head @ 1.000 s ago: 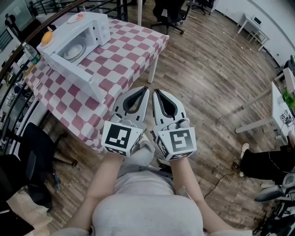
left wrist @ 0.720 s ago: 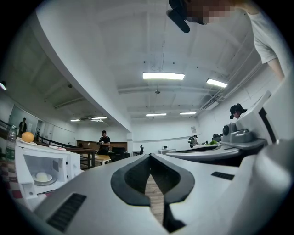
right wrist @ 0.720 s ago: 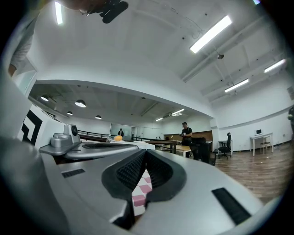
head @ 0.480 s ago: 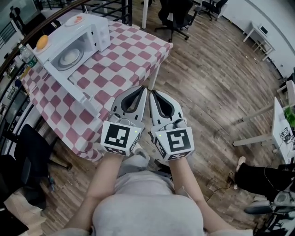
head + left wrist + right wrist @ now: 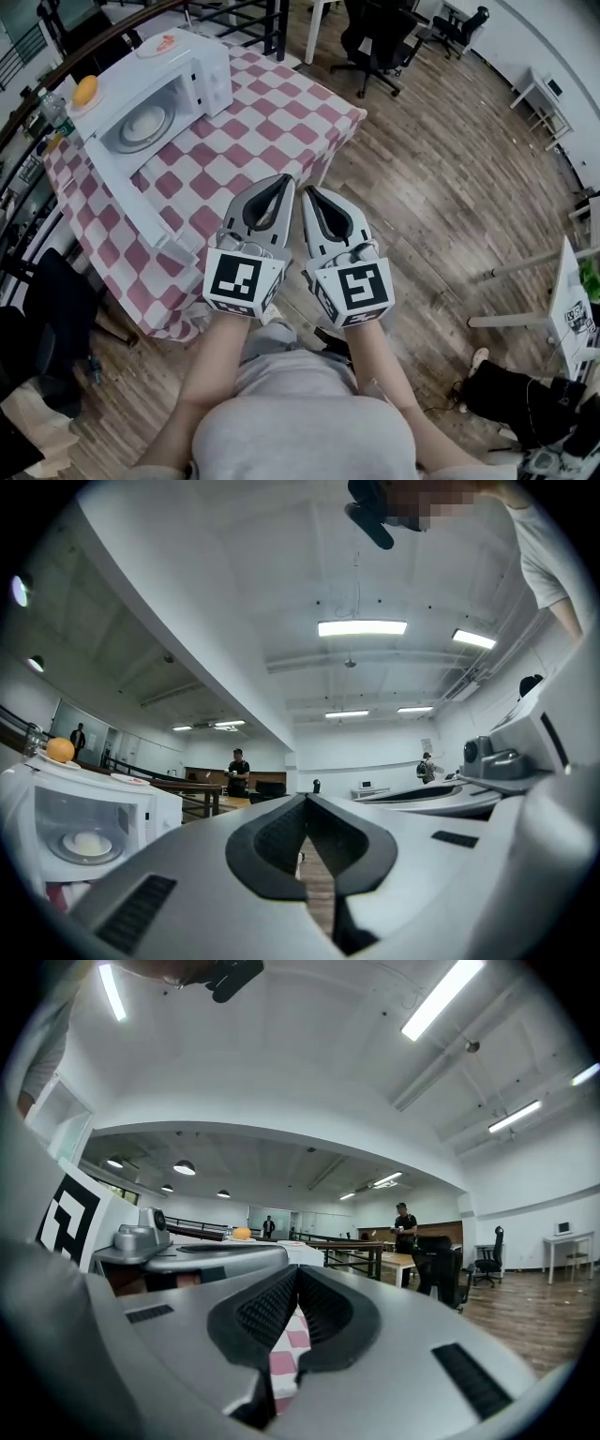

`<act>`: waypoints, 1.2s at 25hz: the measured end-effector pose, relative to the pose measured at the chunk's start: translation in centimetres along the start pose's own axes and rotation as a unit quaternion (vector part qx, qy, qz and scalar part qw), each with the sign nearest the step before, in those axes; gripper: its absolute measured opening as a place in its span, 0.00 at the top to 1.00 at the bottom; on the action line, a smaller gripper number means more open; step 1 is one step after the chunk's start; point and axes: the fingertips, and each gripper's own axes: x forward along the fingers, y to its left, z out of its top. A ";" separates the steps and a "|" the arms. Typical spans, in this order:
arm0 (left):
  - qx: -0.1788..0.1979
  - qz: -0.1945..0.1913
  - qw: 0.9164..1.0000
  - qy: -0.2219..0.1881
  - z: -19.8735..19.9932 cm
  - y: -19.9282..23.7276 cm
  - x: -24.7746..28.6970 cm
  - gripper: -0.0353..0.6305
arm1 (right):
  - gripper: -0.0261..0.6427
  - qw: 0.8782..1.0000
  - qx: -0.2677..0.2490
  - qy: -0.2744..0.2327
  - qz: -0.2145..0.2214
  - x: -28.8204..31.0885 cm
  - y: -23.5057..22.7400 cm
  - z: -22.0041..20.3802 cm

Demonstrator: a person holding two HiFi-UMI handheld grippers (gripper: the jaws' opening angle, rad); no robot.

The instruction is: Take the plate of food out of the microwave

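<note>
I have the left gripper [image 5: 284, 180] and right gripper [image 5: 309, 192] side by side at centre frame, each with jaws pressed together on nothing. The plate [image 5: 148, 120] sits inside the open microwave [image 5: 202, 70] at upper left, on the checkered table [image 5: 281, 112], well apart from both grippers.

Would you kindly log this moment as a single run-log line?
left gripper: shut, empty | right gripper: shut, empty | microwave: open, plate inside
</note>
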 end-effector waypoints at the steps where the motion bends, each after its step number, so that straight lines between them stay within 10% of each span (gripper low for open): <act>1: -0.001 0.006 1.000 0.000 -0.2 0.6 0.5 0.94 | 0.92 1.000 -0.001 0.002 0.007 0.8 -0.1 -0.2; 30: -0.026 0.172 0.985 0.011 -3.0 12.9 2.2 0.94 | 0.92 0.990 0.025 0.021 0.137 13.6 1.2 -2.9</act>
